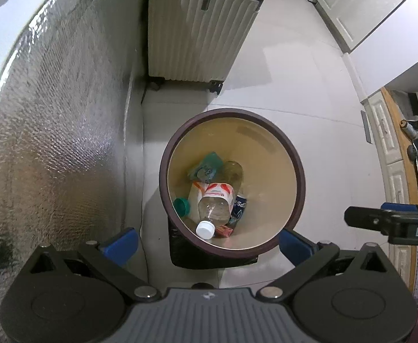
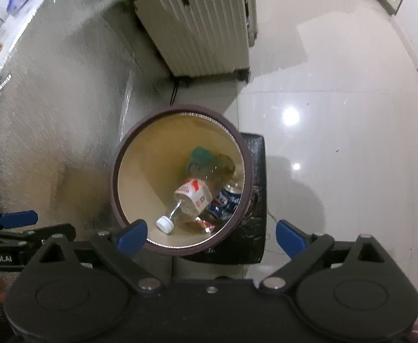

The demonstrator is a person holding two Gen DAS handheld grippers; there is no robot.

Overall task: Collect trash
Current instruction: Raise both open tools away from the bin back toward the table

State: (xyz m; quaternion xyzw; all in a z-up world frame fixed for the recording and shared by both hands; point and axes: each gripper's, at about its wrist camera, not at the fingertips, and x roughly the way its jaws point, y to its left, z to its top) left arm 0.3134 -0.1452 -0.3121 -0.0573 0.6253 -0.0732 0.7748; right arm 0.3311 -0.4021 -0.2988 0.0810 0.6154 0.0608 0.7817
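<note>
Directly above the round bin (image 1: pixel 231 183), both grippers are pointed steeply down. The left gripper (image 1: pixel 207 243) is held with its blue pads spread wide and nothing between them; the right gripper (image 2: pixel 211 235) is likewise splayed and empty.

The collected trash is seen at the bottom of the bin: a clear bottle (image 1: pixel 216 205) with a white cap, a teal cap (image 1: pixel 182 206) beside it, a blue can (image 1: pixel 239 205), a green packet (image 1: pixel 206 164) and a red wrapper (image 1: pixel 223 231).

As a judgement, 2 risks are noted. The bin's rim could be clipped by a low fingertip when either gripper is drawn away, and the light bin could be tipped off the black base (image 2: pixel 251 194) it appears to rest on. The 2 grippers are also held close together and could be knocked against each other.

Around the bin, a glossy pale tiled floor (image 2: pixel 337 114) is seen. A ribbed cream suitcase (image 1: pixel 200 28) is stood behind the bin, a foil-covered wall (image 1: pixel 51 143) beside it, and white cabinets (image 1: pixel 357 8) further off.
</note>
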